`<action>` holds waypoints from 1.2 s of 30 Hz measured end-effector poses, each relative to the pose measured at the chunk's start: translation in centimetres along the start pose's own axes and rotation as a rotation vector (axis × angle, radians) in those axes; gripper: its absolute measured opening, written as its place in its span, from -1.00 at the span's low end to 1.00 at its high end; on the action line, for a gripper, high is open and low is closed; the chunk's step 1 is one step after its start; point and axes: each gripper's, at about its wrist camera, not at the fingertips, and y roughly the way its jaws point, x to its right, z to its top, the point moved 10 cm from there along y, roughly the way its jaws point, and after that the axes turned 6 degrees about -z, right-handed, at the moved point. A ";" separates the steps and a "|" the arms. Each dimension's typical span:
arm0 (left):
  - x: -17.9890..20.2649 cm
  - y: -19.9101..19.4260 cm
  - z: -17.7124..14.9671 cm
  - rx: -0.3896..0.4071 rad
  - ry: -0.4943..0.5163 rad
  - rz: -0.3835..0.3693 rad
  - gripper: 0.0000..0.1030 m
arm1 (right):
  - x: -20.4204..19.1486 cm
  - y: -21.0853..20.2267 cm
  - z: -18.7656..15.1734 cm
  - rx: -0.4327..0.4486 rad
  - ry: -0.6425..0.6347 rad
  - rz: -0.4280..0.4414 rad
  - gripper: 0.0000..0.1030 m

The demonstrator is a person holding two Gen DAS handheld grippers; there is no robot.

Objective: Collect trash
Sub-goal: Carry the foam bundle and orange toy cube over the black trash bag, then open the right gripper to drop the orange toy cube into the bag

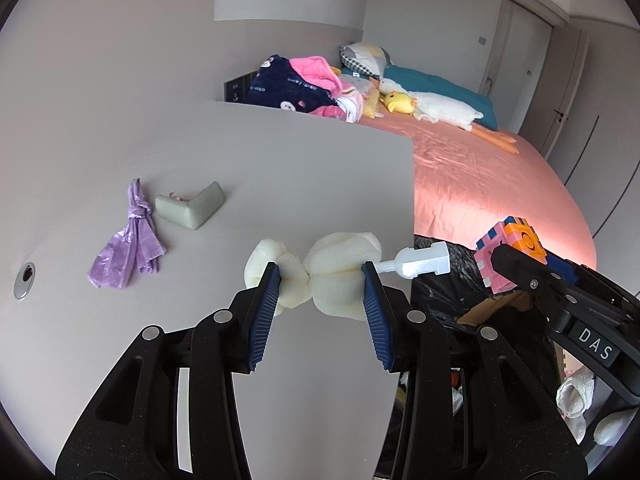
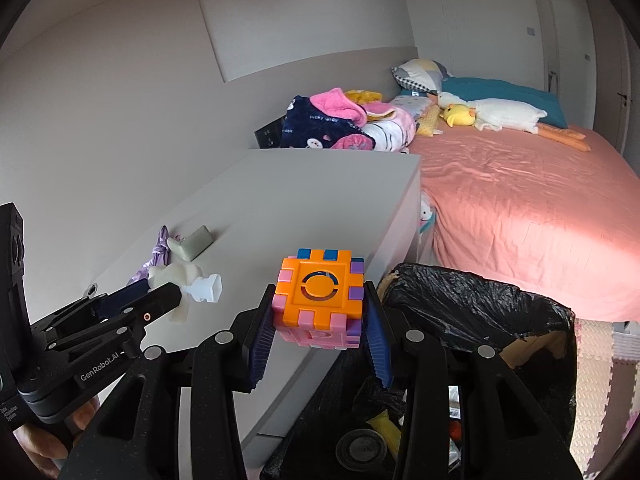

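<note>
**Both tools loaded, bin just ahead**

Left tool [image 1: 322, 276]: clamped on a cream foam sponge head [image 1: 320, 270], blue pads pinching it at both sides, white plastic stem [image 1: 420, 263] poking out to the right. Held above the near edge of the pale grey bench [image 1: 240, 152], not resting on it.

Right tool [image 2: 320, 312]: closed around a toy block cube [image 2: 322, 298], orange face up, pink and purple pieces at the sides. Held between the bench corner and the black-lined bin [image 2: 480, 300], slightly short of the rim. Inside the bin, a yellow scrap and a dark round object, hard to identify.

On the bench, well back from the tools: a knotted purple plastic bag [image 1: 132, 240], and just beside it a grey-green L-shaped corner guard [image 1: 192, 206]. Beyond the bench, a bed with a pink sheet [image 1: 480, 176], soft toys and piled blankets.

Judged step: dropping the held pieces into the bin. To do well: carry each tool fully over the opening before releasing, cube first since nearest; keep the sponge's stem clear of the liner's crumpled edge; release low, so the rigid cube cannot bounce out; avoid crossing the two tools.
</note>
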 end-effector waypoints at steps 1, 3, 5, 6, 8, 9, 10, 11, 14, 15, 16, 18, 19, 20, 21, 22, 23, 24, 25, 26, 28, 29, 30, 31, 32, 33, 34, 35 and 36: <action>0.6 0.1 0.0 -0.002 0.008 -0.006 -0.20 | 0.5 -0.2 0.0 0.003 0.007 -0.006 -0.16; 1.7 0.4 0.1 -0.006 0.023 -0.017 -0.19 | 1.5 -0.4 0.1 0.008 0.018 -0.018 -0.16; 2.8 0.7 0.1 -0.011 0.038 -0.027 -0.19 | 2.5 -0.6 0.1 0.012 0.030 -0.029 -0.16; 3.3 0.8 0.1 -0.013 0.045 -0.032 -0.19 | 3.0 -0.8 0.1 0.015 0.036 -0.034 -0.16; 4.3 1.0 0.1 -0.017 0.059 -0.043 -0.19 | 4.0 -1.1 0.2 0.020 0.048 -0.044 -0.16; 4.8 1.1 0.1 -0.020 0.065 -0.050 -0.19 | 4.4 -1.2 0.2 0.021 0.054 -0.048 -0.16; 5.3 1.3 0.0 -0.024 0.070 -0.056 -0.19 | 4.8 -1.3 0.3 0.022 0.060 -0.052 -0.16; 5.8 1.4 -0.1 -0.027 0.077 -0.062 -0.19 | 5.3 -1.4 0.3 0.023 0.064 -0.056 -0.16; 7.3 1.8 -0.4 -0.039 0.100 -0.078 -0.19 | 6.6 -1.8 0.3 0.028 0.084 -0.067 -0.16; 7.6 1.9 -0.5 -0.044 0.105 -0.085 -0.19 | 7.0 -1.9 0.3 0.030 0.091 -0.070 -0.16; 8.0 2.1 -0.6 -0.050 0.111 -0.094 -0.19 | 7.4 -2.0 0.4 0.033 0.100 -0.074 -0.16; 8.7 2.3 -0.8 -0.057 0.125 -0.103 -0.19 | 8.2 -2.3 0.4 0.040 0.113 -0.081 -0.16; 9.1 2.4 -0.8 -0.061 0.134 -0.106 -0.19 | 8.7 -2.5 0.5 0.044 0.122 -0.085 -0.16; 9.5 2.4 -0.9 -0.064 0.142 -0.111 -0.19 | 9.1 -2.7 0.6 0.048 0.128 -0.089 -0.16; 9.9 2.5 -1.0 -0.068 0.149 -0.118 -0.19 | 9.4 -2.9 0.7 0.053 0.134 -0.092 -0.16; 10.3 2.5 -1.1 -0.071 0.155 -0.127 -0.19 | 9.8 -3.1 0.8 0.057 0.141 -0.096 -0.16; 10.7 2.5 -1.2 -0.074 0.163 -0.138 -0.19 | 10.2 -3.3 0.9 0.061 0.147 -0.099 -0.16; 11.1 2.6 -1.2 -0.077 0.170 -0.147 -0.19 | 10.5 -3.5 0.9 0.065 0.153 -0.103 -0.16; 11.5 2.6 -1.3 -0.081 0.179 -0.157 -0.19 | 10.8 -3.6 1.0 0.069 0.158 -0.107 -0.16; 11.9 2.6 -1.4 -0.083 0.186 -0.165 -0.19 | 11.1 -3.8 1.1 0.072 0.162 -0.110 -0.16; 12.6 2.7 -1.6 -0.091 0.202 -0.187 -0.19 | 11.6 -4.2 1.1 0.078 0.170 -0.117 -0.16; 12.9 2.7 -1.7 -0.095 0.209 -0.201 -0.19 | 11.9 -4.3 1.2 0.080 0.174 -0.120 -0.16; 13.3 2.7 -1.9 -0.101 0.216 -0.216 -0.19 | 12.1 -4.4 1.2 0.081 0.178 -0.123 -0.16; 13.6 2.7 -2.0 -0.106 0.224 -0.228 -0.19 | 12.3 -4.5 1.2 0.082 0.182 -0.126 -0.16; 14.0 2.7 -2.2 -0.111 0.233 -0.240 -0.18 | 12.5 -4.5 1.2 0.083 0.184 -0.129 -0.16; 14.3 2.7 -2.4 -0.116 0.244 -0.254 -0.17 | 12.7 -4.7 1.3 0.085 0.188 -0.131 -0.16; 14.7 2.6 -2.7 -0.121 0.256 -0.269 -0.13 | 12.9 -4.8 1.3 0.087 0.192 -0.132 -0.16; 15.2 2.5 -3.0 -0.134 0.269 -0.291 -0.05 | 13.0 -4.9 1.3 0.088 0.198 -0.133 -0.16; 15.6 2.6 -3.5 -0.160 0.284 -0.311 0.10 | 13.3 -4.9 1.4 0.083 0.206 -0.139 -0.11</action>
